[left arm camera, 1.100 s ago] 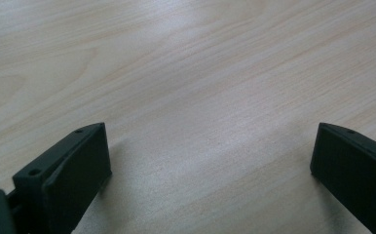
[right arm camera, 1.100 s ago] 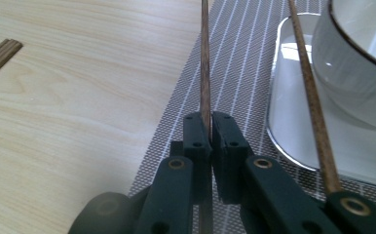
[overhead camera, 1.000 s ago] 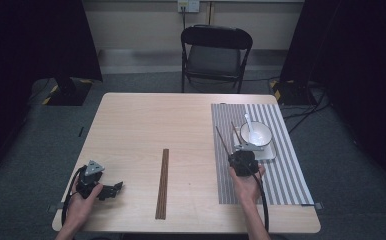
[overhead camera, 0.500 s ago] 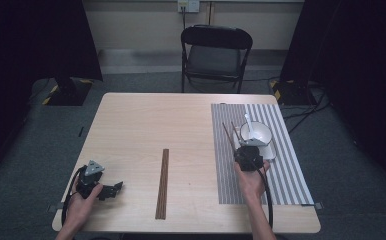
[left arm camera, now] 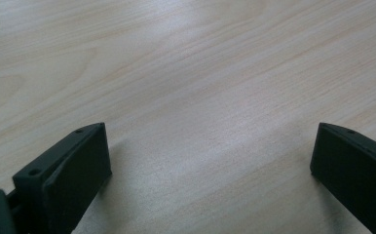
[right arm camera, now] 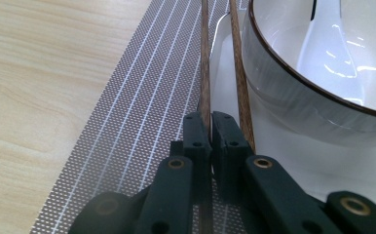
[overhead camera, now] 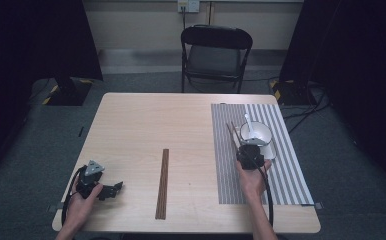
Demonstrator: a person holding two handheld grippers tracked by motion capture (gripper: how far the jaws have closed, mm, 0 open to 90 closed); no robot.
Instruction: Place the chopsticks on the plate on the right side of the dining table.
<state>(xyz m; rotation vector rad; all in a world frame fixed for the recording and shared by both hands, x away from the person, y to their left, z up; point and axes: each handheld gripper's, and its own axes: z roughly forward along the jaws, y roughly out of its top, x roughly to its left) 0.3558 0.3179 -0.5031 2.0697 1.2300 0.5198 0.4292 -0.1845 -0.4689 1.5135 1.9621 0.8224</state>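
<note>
On the striped placemat (overhead camera: 286, 175) stands a white bowl (overhead camera: 265, 132) with a white spoon (overhead camera: 249, 125) in it, set on a white tray (overhead camera: 270, 151). My right gripper (overhead camera: 246, 150) is just in front of the bowl. In the right gripper view the gripper (right arm camera: 210, 119) is shut on one brown chopstick (right arm camera: 204, 68). A second chopstick (right arm camera: 239, 73) lies beside it against the bowl (right arm camera: 298, 97). My left gripper (overhead camera: 116, 189) rests at the table's front left, and its jaws stand wide open (left arm camera: 210, 136) over bare wood.
A dark pair of chopsticks (overhead camera: 162, 182) lies lengthwise in the middle of the wooden table (overhead camera: 146, 125). A black folding chair (overhead camera: 216, 50) stands behind the far edge. The placemat (right arm camera: 142, 122) runs down the table's right side.
My right gripper has shifted slightly to the right and farther from the person, which brought the held chopstick up beside the bowl. The left gripper has stayed still.
</note>
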